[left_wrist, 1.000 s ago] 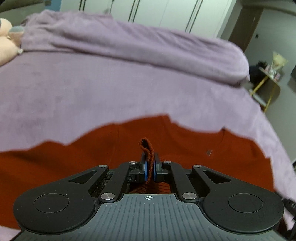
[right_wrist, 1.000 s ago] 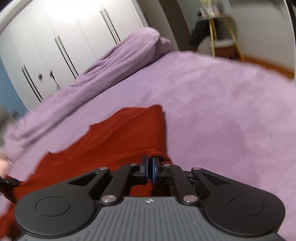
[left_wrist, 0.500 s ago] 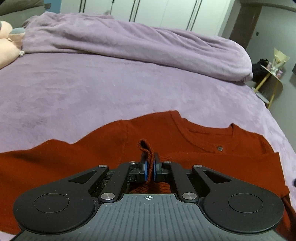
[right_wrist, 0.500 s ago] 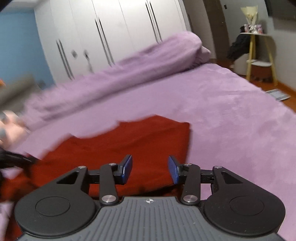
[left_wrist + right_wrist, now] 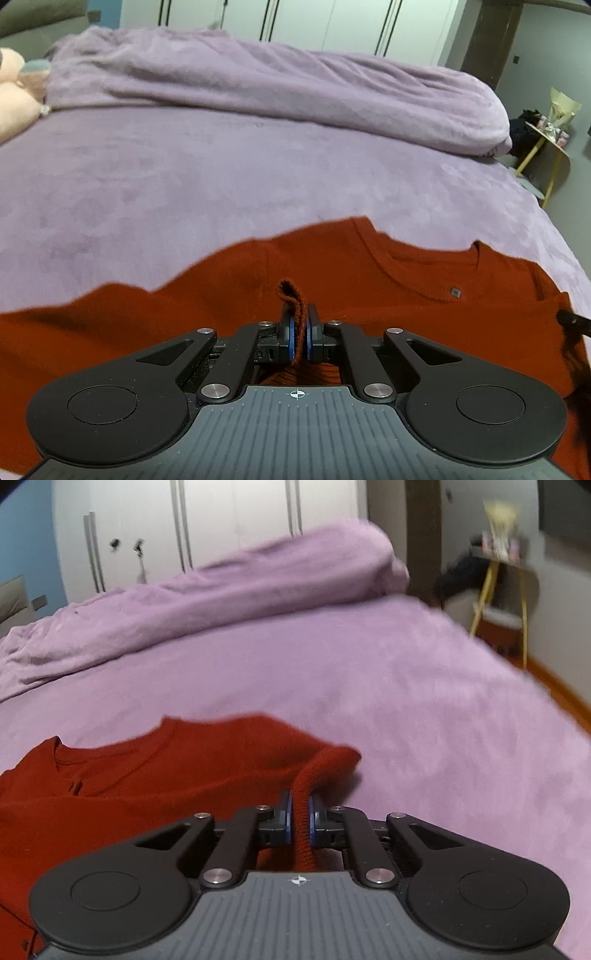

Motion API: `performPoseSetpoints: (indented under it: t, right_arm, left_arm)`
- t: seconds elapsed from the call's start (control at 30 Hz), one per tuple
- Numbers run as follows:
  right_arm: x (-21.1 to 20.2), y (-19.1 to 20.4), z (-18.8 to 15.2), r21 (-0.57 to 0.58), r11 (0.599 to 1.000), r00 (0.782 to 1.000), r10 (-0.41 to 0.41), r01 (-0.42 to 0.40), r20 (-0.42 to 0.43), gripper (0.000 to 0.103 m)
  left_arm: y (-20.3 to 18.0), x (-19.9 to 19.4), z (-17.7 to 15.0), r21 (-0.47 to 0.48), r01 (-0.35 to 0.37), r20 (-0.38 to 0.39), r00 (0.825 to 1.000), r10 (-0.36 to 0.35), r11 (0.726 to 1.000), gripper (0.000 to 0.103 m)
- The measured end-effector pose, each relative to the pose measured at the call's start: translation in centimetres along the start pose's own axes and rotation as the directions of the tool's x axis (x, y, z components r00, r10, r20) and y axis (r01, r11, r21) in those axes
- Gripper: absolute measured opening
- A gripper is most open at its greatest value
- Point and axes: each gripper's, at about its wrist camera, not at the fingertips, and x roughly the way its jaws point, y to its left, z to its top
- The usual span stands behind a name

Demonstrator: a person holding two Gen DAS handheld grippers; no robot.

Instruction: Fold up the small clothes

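Jaws on both grippers are pinched onto the red sweater (image 5: 332, 280): the left gripper (image 5: 298, 334) clamps a thin fold of its knit, the right gripper (image 5: 300, 821) a ribbed edge (hem or cuff, I cannot tell). Half a second ago the right jaws stood apart and empty. Beyond them the sweater lies spread on the purple bed (image 5: 184, 177), neckline facing up, so folding looks barely begun, with most folds left. Farthest off lies the bunched blanket (image 5: 295, 88).
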Motion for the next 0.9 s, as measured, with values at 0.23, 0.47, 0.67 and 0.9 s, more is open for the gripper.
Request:
performPoseSetpoints:
  t: [0.23,0.47,0.67,0.9]
  right_arm:
    - [0.6,1.2,-0.5,-0.017,0.997,0.996,-0.069,0.07,0.058,0.012]
    - [-1.6,2.0,-0.3,-0.035,0.997,0.995,-0.066,0.069,0.077,0.021]
    - [-4.2,6.5,-2.4,-0.166,0.98,0.989,0.126,-0.113,0.074,0.02]
    - [-0.7,9.9,-3.5,-0.219,0.97,0.995,0.1,-0.103,-0.023,0.02]
  left_arm:
    - [0.5,0.5,1.1,0.023,-0.088,0.053,0.995,0.086,0.996,0.007]
    - [0.8,1.8,-0.2,0.073,-0.142,-0.027,0.989,0.144,0.987,0.027]
    - [0.2,-0.1,-0.6,0.025,-0.125,-0.012,0.992,0.125,0.992,0.034]
    - [-1.6,1.6,-1.5,0.133,-0.172,-0.054,0.982,0.18,0.976,0.043]
